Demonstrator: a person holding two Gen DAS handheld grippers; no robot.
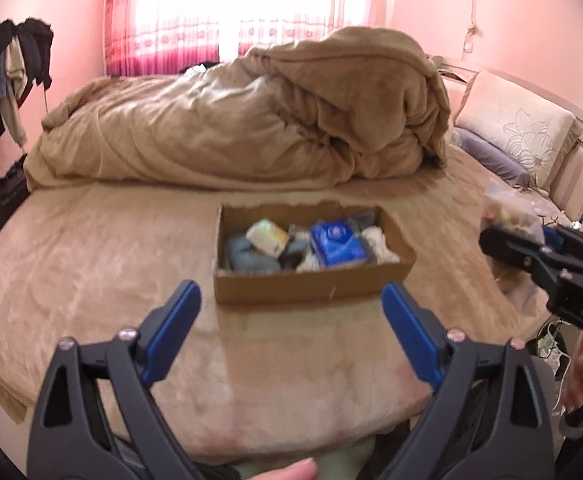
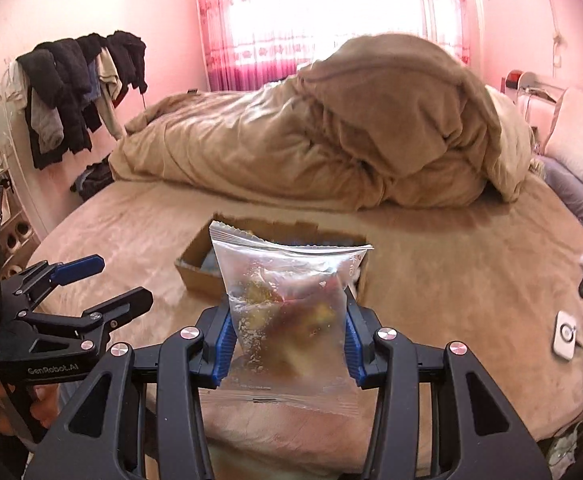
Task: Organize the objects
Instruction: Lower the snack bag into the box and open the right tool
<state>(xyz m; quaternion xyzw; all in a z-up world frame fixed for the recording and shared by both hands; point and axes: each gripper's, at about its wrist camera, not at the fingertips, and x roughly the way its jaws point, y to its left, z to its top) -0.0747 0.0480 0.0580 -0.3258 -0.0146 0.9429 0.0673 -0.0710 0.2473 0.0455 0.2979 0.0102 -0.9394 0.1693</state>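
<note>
An open cardboard box [image 1: 311, 290] sits on the bed and holds a blue packet [image 1: 337, 242], a pale packet [image 1: 267, 236] and other small items. My left gripper [image 1: 291, 300] is open and empty, just in front of the box. My right gripper [image 2: 289, 320] is shut on a clear plastic snack bag [image 2: 291, 304], held upright above the bed, nearer than the box [image 2: 195, 274]. The right gripper with the bag [image 1: 511, 216] shows at the right of the left wrist view. The left gripper [image 2: 119, 280] shows open at the left of the right wrist view.
A heaped tan duvet [image 1: 271, 120] lies across the far side of the bed. Pillows [image 1: 519, 136] lie at the right. Dark clothes [image 2: 79, 92] hang at the left. A white device with a cable [image 2: 565, 334] lies on the bed at the right.
</note>
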